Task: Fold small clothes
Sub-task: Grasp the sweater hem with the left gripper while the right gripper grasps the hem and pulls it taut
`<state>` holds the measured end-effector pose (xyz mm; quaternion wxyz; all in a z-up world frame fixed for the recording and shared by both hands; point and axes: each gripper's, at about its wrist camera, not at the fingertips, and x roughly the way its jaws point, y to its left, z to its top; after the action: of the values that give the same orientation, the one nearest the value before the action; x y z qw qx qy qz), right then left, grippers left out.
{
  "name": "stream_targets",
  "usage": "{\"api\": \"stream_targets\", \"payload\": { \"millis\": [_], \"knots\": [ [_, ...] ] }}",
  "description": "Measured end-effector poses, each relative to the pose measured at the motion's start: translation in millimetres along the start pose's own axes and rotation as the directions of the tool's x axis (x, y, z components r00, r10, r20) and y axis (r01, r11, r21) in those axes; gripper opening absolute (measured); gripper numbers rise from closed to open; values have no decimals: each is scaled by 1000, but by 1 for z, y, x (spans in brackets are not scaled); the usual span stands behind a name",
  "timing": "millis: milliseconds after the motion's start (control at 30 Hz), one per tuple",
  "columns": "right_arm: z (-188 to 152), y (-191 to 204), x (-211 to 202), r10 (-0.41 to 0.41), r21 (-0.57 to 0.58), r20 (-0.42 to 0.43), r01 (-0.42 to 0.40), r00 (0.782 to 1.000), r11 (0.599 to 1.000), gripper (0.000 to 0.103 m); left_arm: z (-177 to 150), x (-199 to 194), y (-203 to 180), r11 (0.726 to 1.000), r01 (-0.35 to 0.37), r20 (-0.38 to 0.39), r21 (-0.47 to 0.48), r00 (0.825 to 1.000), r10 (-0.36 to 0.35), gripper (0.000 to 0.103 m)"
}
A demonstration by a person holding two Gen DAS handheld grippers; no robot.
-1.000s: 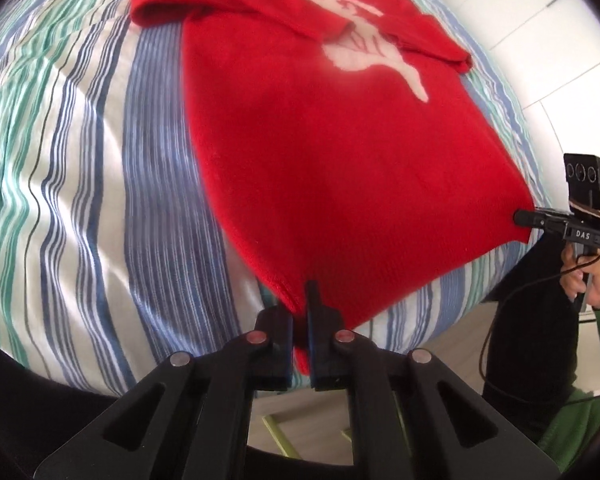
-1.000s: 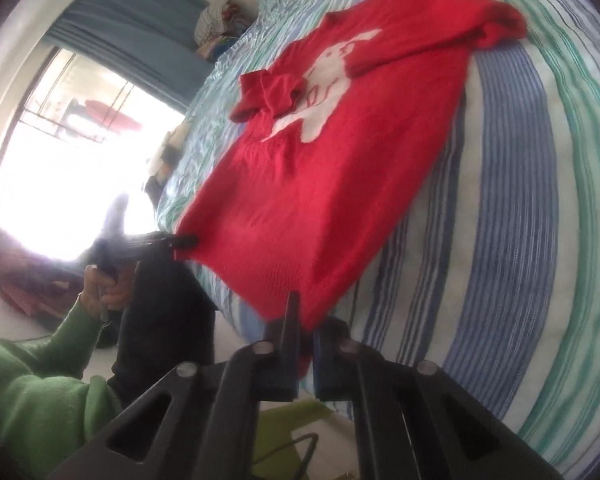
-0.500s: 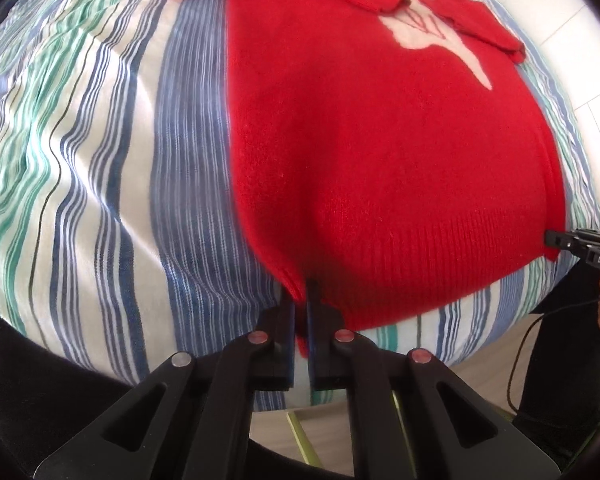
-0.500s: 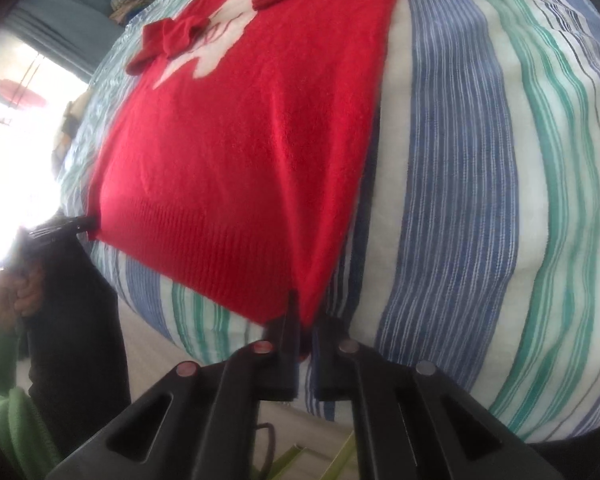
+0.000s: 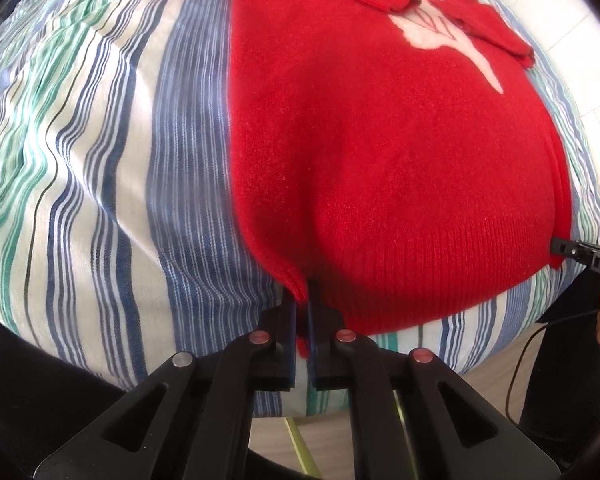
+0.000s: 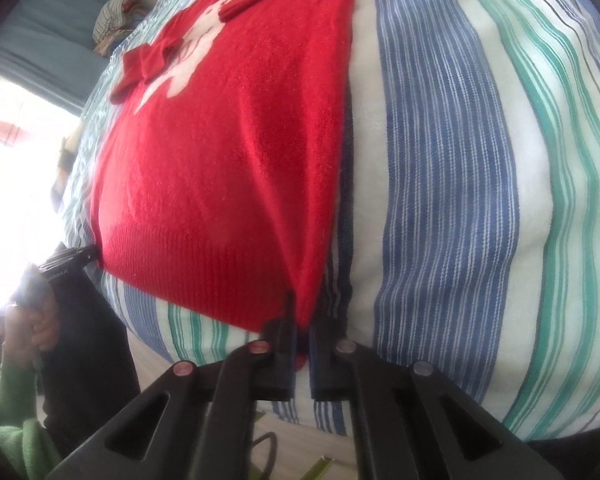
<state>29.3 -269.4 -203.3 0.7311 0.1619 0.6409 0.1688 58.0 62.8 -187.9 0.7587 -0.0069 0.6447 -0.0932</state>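
Striped bedding in blue, green and white covers the bed, and our red sweater lies spread on it with its ribbed hem at the near edge. We hold that hem at both lower corners: the left gripper has its fingers pressed together on the left corner, and the right gripper pinches the opposite one. Compared with a second ago, both hands have sunk and tipped further downward, so the hem that hung off the bed's edge now rests closer against the bedding and the body of the sweater looks flatter and smoother. The sleeves already lie folded across the chest. We judge the sweater is now squared up, ready for the hem to be carried toward the collar.
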Motion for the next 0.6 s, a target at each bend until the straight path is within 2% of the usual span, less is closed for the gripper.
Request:
{"api": "stream_targets", "payload": {
  "millis": [467, 600],
  "knots": [
    [-1, -3, -5, 8, 28, 15, -8, 1000, 1000, 3, -1, -2, 1, 1000, -8, 2, -4, 1000, 8, 6],
    [-1, -3, -7, 15, 35, 14, -16, 1000, 999, 8, -1, -3, 0, 1000, -12, 4, -1, 1000, 12, 5]
  ]
}}
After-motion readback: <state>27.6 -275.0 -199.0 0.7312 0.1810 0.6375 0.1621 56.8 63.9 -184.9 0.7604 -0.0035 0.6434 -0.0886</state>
